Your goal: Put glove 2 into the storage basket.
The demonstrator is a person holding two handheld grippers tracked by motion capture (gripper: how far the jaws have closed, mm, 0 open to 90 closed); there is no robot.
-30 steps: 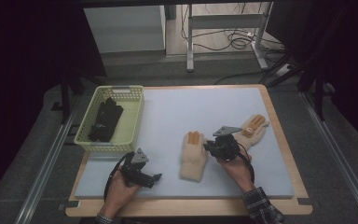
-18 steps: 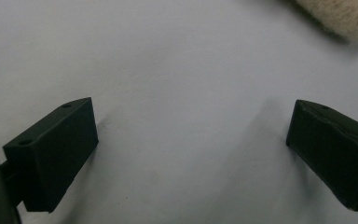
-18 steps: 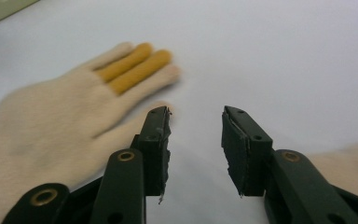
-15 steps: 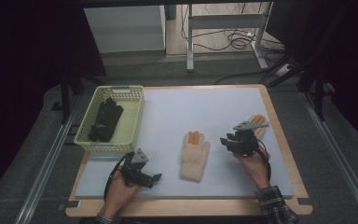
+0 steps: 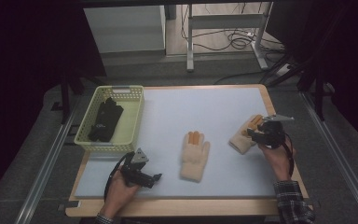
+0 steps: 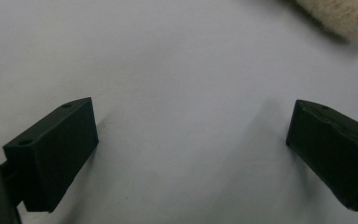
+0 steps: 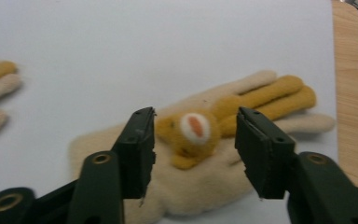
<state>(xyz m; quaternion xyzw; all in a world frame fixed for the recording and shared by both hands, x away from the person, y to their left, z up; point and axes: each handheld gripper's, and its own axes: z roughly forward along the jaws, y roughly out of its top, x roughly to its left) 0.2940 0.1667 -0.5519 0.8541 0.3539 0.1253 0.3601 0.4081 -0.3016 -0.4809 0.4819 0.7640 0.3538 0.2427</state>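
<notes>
A yellow basket [image 5: 130,122] at the counter's [image 5: 223,100] left held a black glove [image 5: 105,119] (lying flat). The left tongs [image 5: 153,179] gaped wide over bare counter, near a cream glove [image 5: 195,156] at mid-counter. The right tongs [image 7: 193,140] stood open astride a second cream glove [image 7: 200,184], its orange patch [image 7: 191,133] between the jaws.

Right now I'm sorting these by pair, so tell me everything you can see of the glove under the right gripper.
The glove looks like fuzzy cream knit with some mustard-orange fingers and a small orange animal-face patch on its back. It lies flat on the white mat near the table's right edge, fingers pointing away from the person. The right gripper hangs over it, jaws open either side of the patch; whether they touch it is unclear.
</notes>
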